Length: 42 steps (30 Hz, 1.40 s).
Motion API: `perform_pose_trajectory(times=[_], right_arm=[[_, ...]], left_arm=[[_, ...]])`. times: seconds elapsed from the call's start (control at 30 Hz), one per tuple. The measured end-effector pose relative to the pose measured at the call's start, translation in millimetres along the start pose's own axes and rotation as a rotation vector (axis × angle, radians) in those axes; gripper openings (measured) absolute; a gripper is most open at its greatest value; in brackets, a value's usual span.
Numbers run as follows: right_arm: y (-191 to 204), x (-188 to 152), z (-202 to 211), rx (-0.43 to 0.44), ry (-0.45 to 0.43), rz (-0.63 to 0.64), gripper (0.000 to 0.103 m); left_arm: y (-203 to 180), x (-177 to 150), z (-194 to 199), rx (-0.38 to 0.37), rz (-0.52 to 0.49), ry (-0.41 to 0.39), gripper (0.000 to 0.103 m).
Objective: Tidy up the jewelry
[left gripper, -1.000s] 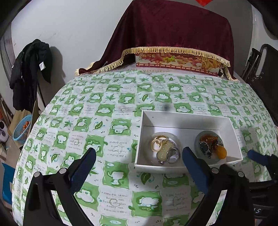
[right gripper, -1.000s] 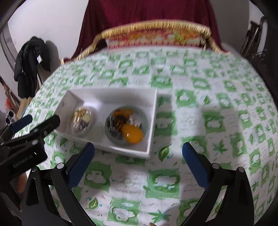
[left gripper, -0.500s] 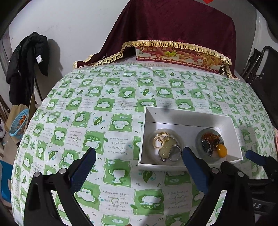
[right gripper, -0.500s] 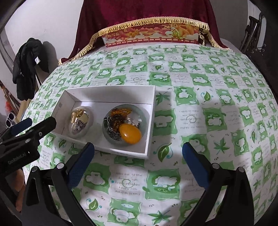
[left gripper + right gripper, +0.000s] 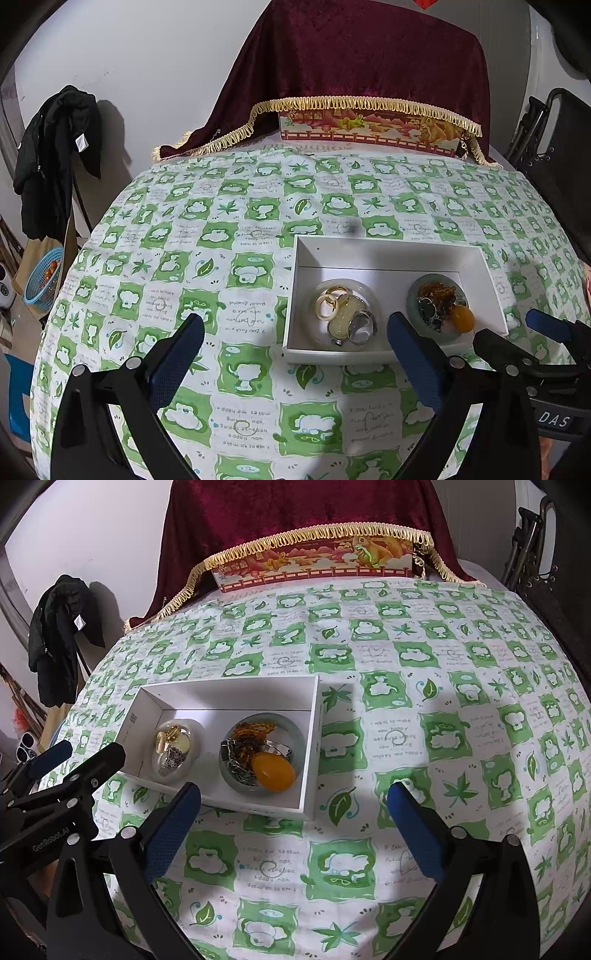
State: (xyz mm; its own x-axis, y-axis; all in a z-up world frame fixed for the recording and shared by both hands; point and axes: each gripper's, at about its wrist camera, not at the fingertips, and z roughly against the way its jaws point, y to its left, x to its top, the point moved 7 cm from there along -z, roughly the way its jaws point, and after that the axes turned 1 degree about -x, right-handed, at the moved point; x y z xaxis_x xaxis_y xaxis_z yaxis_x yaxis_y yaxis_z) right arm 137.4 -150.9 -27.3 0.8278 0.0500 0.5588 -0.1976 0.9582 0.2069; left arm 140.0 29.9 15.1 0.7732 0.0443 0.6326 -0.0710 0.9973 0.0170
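A white wall (image 5: pixel 155 66) backs a green-checked tablecloth (image 5: pixel 229 236), maroon fringed drape (image 5: pixel 354 55) and black jacket (image 5: pixel 55 155).

tablecloth (image 5: pixel 406 709): printed cloth, matt
white box (image 5: pixel 225 690): smooth card, matt
amber stone (image 5: pixel 273 770): glossy, polished
rings (image 5: pixel 345 314): shiny metal, pale glossy bands
drape (image 5: pixel 369 55): velvet, gold fringe
gripper pads (image 5: pixel 170 834): blue, textured
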Motion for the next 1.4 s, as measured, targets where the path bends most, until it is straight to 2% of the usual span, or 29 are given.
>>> perform_pose_trajectory(times=[1.4], right_arm=[[6.6, -3.4, -0.9, 0.024, -0.004, 0.002, 0.098]], left_arm=[[-2.7, -4.4, -1.3, 0.007, -0.006, 0.003, 0.1]])
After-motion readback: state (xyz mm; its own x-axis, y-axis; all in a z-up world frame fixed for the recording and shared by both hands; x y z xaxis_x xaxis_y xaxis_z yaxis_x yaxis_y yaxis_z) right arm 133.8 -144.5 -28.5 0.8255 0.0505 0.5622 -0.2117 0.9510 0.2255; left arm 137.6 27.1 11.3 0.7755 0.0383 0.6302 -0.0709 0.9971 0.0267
